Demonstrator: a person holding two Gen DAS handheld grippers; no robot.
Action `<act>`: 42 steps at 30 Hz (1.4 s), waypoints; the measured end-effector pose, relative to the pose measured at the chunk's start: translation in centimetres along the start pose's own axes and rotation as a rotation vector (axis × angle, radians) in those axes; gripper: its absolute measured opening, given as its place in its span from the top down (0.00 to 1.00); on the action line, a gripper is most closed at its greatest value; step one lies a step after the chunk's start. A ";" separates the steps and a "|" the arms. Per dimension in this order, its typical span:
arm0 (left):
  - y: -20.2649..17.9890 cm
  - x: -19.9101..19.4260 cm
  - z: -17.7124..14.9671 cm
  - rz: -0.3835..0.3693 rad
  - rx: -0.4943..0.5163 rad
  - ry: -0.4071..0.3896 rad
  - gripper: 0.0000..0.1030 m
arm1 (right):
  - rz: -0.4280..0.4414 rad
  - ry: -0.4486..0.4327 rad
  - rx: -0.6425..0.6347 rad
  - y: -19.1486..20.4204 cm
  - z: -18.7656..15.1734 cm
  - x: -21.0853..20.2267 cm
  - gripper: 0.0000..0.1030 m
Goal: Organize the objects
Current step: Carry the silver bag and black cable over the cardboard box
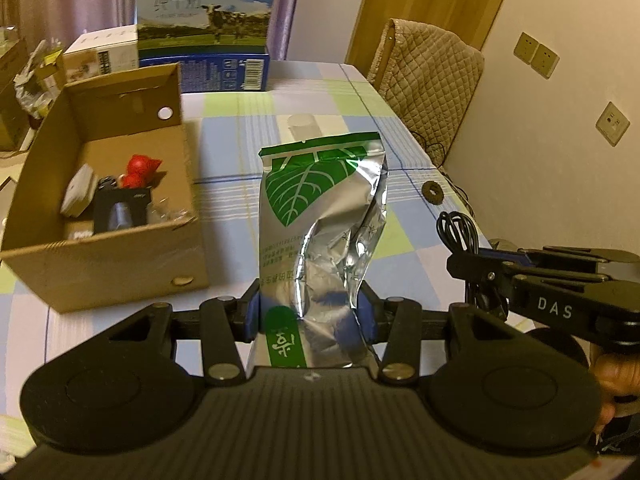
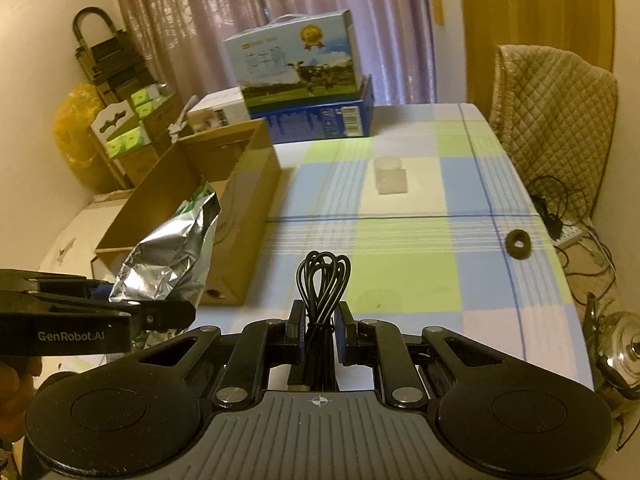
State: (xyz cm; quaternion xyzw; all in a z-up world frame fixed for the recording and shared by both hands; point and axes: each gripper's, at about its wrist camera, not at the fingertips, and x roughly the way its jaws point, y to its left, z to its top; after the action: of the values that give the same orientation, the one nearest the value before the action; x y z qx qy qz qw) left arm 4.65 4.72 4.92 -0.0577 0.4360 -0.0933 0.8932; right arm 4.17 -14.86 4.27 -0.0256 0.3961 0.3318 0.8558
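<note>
Gripping a silver-green foil pouch (image 1: 320, 236), the left hand-held gripper (image 1: 310, 314) hangs beside the cardboard box (image 1: 120, 264); the right hand-held gripper (image 2: 318, 338) pinches a coiled black cable (image 2: 322, 280).

We see foil pouch (image 1: 320, 240): crinkled, mirror-glossy silver, green printed leaf. Cardboard box (image 1: 100, 264): matt brown, raw corrugated edges. Tablecloth (image 2: 420, 240): smooth checked cloth, pastel. Coiled cable (image 2: 322, 280): black, slightly shiny plastic sheath. Chair cover (image 1: 428, 76): quilted beige fabric. Milk carton (image 2: 296, 64): glossy printed card. Gripper bodies: matt black plastic, ribbed grey panel.
</note>
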 end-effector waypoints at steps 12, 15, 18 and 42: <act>4.1 -2.7 -2.0 0.059 -0.075 -0.022 0.60 | 0.038 -0.007 -0.056 3.7 0.3 1.2 0.89; 5.2 -3.3 -2.1 0.076 -0.092 -0.031 0.60 | 0.041 -0.002 -0.073 4.5 0.4 1.7 0.89; 6.0 -3.8 -2.0 0.088 -0.106 -0.039 0.60 | 0.035 -0.002 -0.084 5.3 0.4 2.1 0.89; 9.4 -5.7 -1.2 0.163 -0.150 -0.076 0.60 | 0.074 0.009 -0.138 8.7 1.2 4.2 0.89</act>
State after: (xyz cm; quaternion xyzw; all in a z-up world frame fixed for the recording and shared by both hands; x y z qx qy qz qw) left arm 1.36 15.05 6.79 -0.0922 0.4107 0.0145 0.9070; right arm 1.84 -5.43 4.06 -0.0716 0.3767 0.3898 0.8373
